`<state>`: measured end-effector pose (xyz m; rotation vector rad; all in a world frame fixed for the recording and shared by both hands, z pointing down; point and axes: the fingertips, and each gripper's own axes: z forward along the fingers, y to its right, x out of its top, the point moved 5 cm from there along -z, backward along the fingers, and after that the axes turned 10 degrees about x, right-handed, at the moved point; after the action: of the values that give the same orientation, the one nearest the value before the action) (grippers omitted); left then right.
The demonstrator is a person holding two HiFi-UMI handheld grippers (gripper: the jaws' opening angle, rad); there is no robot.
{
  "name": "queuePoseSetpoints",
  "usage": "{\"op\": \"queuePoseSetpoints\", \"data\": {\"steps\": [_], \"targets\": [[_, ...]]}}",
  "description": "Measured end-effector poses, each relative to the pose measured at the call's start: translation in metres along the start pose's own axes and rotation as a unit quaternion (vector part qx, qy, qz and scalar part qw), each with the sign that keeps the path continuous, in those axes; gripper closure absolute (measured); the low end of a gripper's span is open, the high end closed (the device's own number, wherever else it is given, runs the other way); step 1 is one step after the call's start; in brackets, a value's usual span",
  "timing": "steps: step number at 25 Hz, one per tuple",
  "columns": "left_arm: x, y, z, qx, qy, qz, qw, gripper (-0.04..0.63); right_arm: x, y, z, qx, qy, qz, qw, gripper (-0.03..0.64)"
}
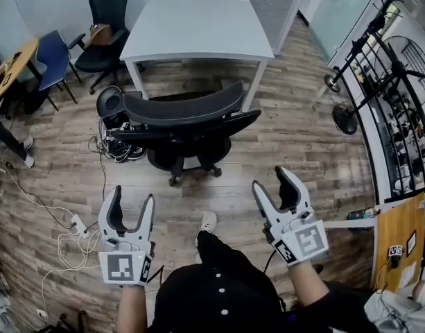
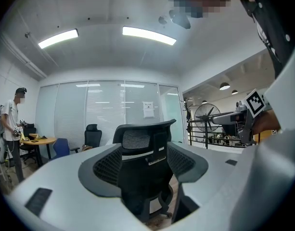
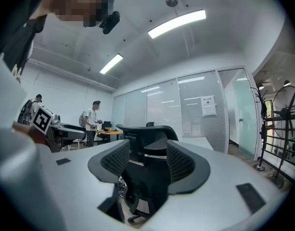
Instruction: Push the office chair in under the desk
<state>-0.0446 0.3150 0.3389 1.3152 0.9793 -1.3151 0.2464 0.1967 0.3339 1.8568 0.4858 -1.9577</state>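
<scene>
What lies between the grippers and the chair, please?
Only bare floor, as the head view shows: nothing stands between the open left gripper, the open right gripper and the chair.

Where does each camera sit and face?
Head view: on the head, looking steeply down at office chair and desk; left gripper, right gripper, torso show.
Left gripper view: on the left gripper, facing the chair's back between open jaws.
Right gripper view: on the right gripper, likewise facing it.
Shared: the chair; each gripper view catches the other gripper.

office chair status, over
Grippers: left gripper open, right gripper open, both empty. Black office chair out from desk, untouched. Floor cable tangle beside its base.
</scene>
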Motion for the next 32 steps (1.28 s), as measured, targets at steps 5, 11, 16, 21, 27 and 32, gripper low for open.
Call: {"op": "queuePoseSetpoints", "data": {"steps": [5, 11, 16, 21, 27, 32], "targets": [[-0.002, -0.006, 0.02, -0.002, -0.005, -0.001, 1.0, 0.296, -0.002, 0.009, 0.018, 0.0, -0.007, 0.003, 1.0, 0.371], [-0.001, -0.012, 0.043, -0.006, -0.008, 0.002, 0.9999, 0.296, 0.002, 0.022, 0.039, 0.005, -0.008, 0.001, 1.0, 0.371], [0.002, -0.016, 0.059, -0.01, -0.011, 0.008, 0.9999, 0.296, 0.007, 0.033, 0.058, 0.013, -0.005, -0.003, 1.0, 0.371], [0.0, -0.021, 0.075, -0.008, -0.014, 0.007, 0.9998, 0.296, 0.013, 0.04, 0.077, 0.025, -0.002, -0.024, 0.999, 0.367], [-0.016, -0.023, 0.098, -0.026, -0.047, 0.017, 0.9984, 0.296, 0.033, 0.042, 0.101, 0.065, 0.006, -0.105, 0.992, 0.356], [-0.03, -0.019, 0.111, -0.045, -0.075, 0.056, 0.9946, 0.296, 0.042, 0.033, 0.114, 0.115, -0.033, -0.208, 0.971, 0.357]]}}
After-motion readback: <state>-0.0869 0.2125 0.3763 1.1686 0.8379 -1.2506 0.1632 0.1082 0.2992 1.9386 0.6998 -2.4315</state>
